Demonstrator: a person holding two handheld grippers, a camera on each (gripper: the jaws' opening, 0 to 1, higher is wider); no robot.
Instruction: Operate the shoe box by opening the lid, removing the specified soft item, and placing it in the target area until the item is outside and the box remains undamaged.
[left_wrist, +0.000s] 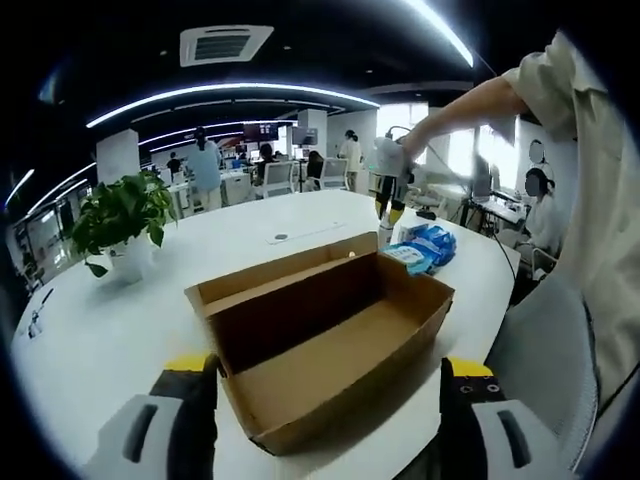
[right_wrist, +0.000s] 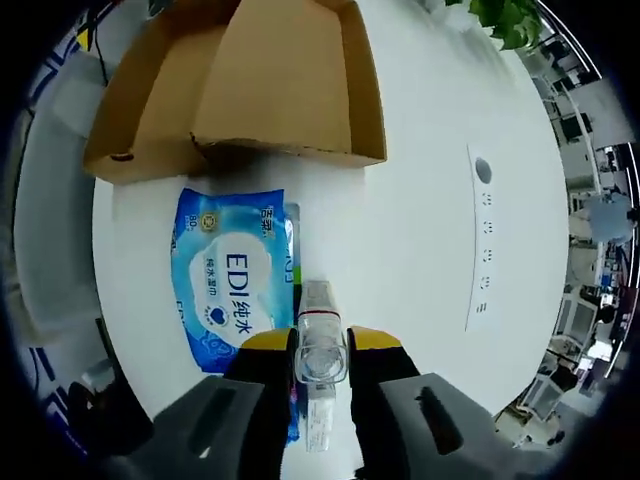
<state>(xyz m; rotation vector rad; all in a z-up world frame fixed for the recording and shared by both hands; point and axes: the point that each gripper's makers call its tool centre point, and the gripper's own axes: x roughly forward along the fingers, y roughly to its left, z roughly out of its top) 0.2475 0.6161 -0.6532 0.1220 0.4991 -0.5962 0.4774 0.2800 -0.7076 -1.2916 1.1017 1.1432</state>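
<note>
The brown cardboard shoe box (left_wrist: 330, 335) lies open on the white table (left_wrist: 100, 340), its inside bare and its lid flap folded back. My left gripper (left_wrist: 330, 395) stands open just before the box's near corner, jaws wide apart. Beyond the box's far end lies a blue pack of wet wipes (left_wrist: 425, 245). My right gripper (left_wrist: 388, 200) hangs over it on a person's outstretched arm. In the right gripper view, looking down, my right gripper (right_wrist: 322, 348) is shut on a small clear bottle (right_wrist: 318, 310), just above the table beside the wipes pack (right_wrist: 235, 275), with the box (right_wrist: 270, 90) beyond.
A potted green plant (left_wrist: 125, 225) stands at the table's far left. A cable port (right_wrist: 483, 170) and a long slot sit in the tabletop right of the box. A grey chair (left_wrist: 545, 350) is at the table's right edge. People and desks are far behind.
</note>
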